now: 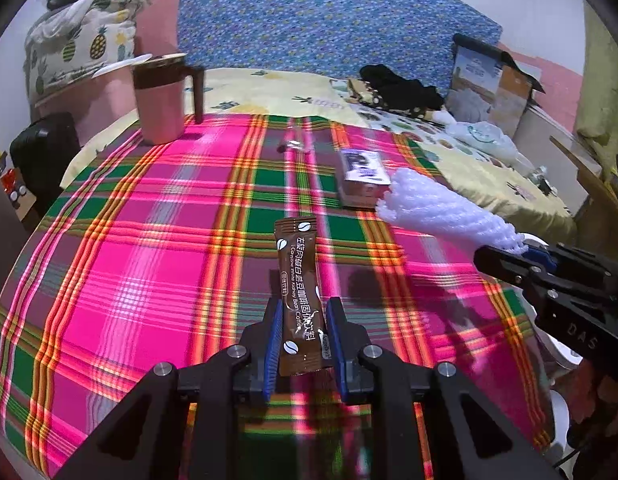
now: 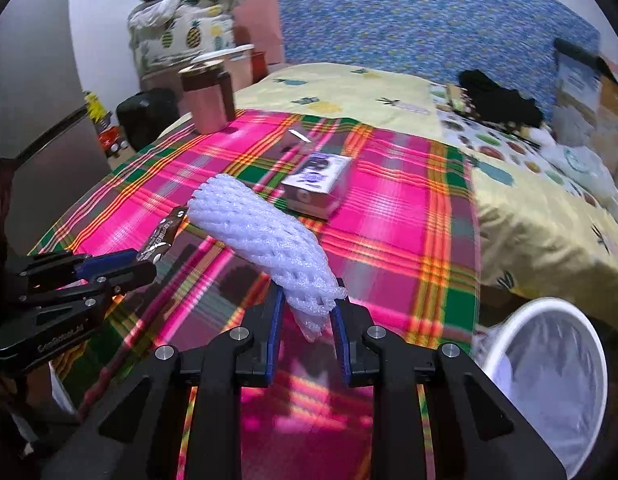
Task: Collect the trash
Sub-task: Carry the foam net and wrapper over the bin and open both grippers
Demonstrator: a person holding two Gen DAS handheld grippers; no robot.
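above the plaid surface (image 1: 149,240), left gripper (image 1: 303,344) jaws pinch a light, slippery coffee sachet (image 1: 297,280) by its end; right gripper (image 2: 309,320) jaws clamp soft, crushable foam netting (image 2: 261,232) near the bin (image 2: 549,380).

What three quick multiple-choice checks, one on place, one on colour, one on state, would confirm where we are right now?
1. Where is the white bin?
A. on the bed
B. beside the table's edge, lower right in the right wrist view
C. behind the mug

2. What colour is the coffee sachet?
A. brown
B. green
C. white

3. What does the right hand-held gripper hold?
A. nothing
B. the small box
C. the white foam net

Key: 1 B, the white bin sits below the plaid cloth's edge. 2 A, the coffee sachet in the left hand-held gripper is brown. 3 C, the right hand-held gripper clamps the white foam net.
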